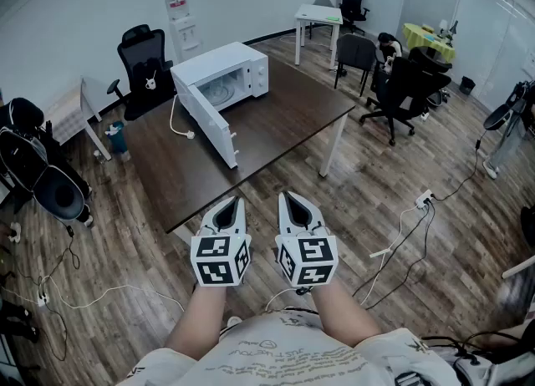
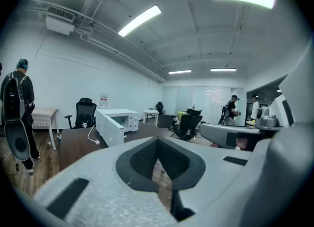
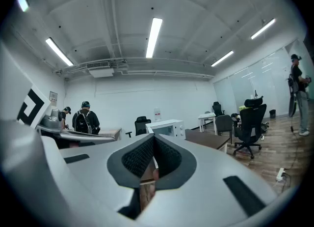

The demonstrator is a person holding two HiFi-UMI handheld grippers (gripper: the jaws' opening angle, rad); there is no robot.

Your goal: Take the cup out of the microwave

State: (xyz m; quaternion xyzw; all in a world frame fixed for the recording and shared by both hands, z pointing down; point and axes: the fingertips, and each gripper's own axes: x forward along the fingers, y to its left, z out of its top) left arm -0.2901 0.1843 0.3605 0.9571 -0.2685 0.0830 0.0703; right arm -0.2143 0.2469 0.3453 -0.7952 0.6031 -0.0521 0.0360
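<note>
Left gripper (image 1: 235, 202): jaws closed, nothing between. Right gripper (image 1: 285, 198): jaws closed, nothing between. Both held side by side, short of near edge of dark table (image 1: 280, 121). White microwave (image 1: 238, 71) at far end of table, door (image 1: 207, 121) swung open. Cup: cannot tell; cavity too small to resolve. Unplugged power cord (image 1: 178, 124) lies on table beside door.

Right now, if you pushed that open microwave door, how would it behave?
The door stands wide open, so it would probably swing rigidly on its hinge. The microwave sits flat and boxy on the table, so it likely stays put.
</note>
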